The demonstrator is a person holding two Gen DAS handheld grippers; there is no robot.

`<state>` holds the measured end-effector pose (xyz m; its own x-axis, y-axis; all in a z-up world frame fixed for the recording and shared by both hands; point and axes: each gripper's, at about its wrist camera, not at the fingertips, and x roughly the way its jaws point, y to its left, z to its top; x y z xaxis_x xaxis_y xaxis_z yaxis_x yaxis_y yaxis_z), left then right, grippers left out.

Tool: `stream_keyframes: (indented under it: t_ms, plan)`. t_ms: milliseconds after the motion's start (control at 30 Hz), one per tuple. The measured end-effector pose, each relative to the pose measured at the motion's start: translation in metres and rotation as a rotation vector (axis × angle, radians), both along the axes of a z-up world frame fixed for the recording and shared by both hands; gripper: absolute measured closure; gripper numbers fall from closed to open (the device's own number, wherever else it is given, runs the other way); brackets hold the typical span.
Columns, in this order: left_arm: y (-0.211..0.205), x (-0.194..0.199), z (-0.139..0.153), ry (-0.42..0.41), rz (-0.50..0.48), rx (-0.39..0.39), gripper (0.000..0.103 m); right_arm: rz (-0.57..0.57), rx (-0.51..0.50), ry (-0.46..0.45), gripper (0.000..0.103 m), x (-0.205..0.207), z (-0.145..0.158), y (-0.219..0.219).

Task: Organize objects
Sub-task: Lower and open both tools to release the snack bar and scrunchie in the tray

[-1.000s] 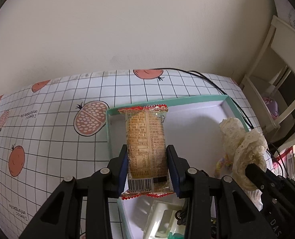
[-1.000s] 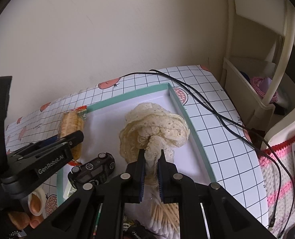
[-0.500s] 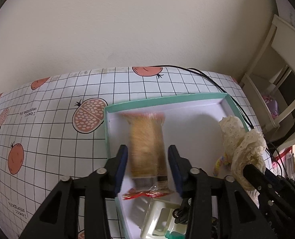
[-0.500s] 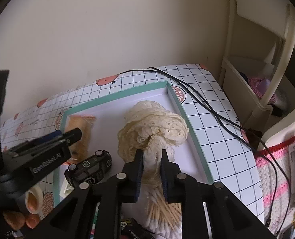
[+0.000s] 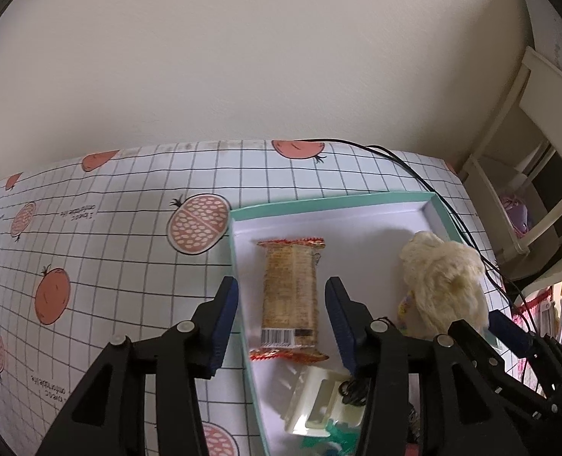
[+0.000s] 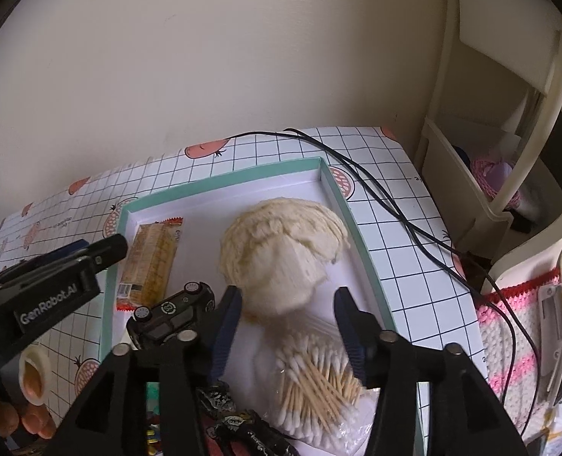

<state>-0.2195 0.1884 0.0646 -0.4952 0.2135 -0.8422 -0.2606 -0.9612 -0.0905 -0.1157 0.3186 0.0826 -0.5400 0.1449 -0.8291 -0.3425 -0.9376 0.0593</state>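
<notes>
Evidently sorting, we laid the biscuit packet [image 5: 290,298] and lace cloth [image 6: 283,249] apart inside the teal box [image 5: 330,201]; both grippers, left [image 5: 281,313] and right [image 6: 286,317], gaped empty.

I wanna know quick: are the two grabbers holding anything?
Left gripper: open, holding nothing; snack packet lies between its fingers.
Right gripper: open, holding nothing.

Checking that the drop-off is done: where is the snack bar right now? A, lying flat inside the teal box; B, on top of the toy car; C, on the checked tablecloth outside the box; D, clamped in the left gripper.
A: the snack bar lies flat on the floor of the teal box, and the left gripper is open, its fingers clear of the wrapper.
</notes>
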Motion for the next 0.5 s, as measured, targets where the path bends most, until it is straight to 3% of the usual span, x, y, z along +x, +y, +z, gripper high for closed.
stream_keyframes:
  t_ms: [500]
  plan:
    - [-0.028,0.001,-0.005,-0.03,0.09,-0.049,0.05,0.01,0.02,-0.015,0.022,-0.003,-0.001,-0.003]
